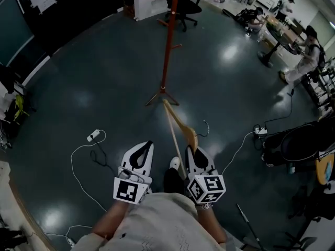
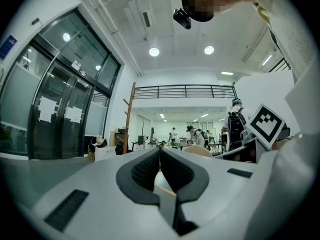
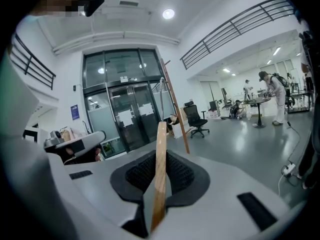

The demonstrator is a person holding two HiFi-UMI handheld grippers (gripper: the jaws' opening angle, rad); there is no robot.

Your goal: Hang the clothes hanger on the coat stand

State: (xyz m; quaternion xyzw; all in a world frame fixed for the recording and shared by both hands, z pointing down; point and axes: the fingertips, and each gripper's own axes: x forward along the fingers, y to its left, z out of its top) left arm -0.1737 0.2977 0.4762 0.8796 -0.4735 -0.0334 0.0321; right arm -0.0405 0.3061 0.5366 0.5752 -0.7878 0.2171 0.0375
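Note:
A wooden clothes hanger point(image 1: 179, 125) is clamped edge-on in my right gripper point(image 1: 192, 150) and points forward toward the coat stand's feet point(image 1: 162, 95). In the right gripper view the hanger's wood point(image 3: 160, 159) runs up between the shut jaws of the right gripper point(image 3: 159, 156), with its metal hook point(image 3: 161, 90) above. The reddish coat stand point(image 1: 168, 35) rises from the floor ahead; it also shows as coat stand point(image 3: 176, 111) and coat stand point(image 2: 130, 116). My left gripper point(image 1: 146, 145) is shut with nothing in it; the left gripper point(image 2: 160, 153) is well short of the stand.
A white power strip point(image 1: 94, 135) with a looping cable lies on the floor at left. An office chair point(image 1: 183, 7) and a white box point(image 1: 151, 5) stand behind the stand. People work at desks point(image 1: 282, 30) far right. Another cable point(image 1: 260, 130) lies right.

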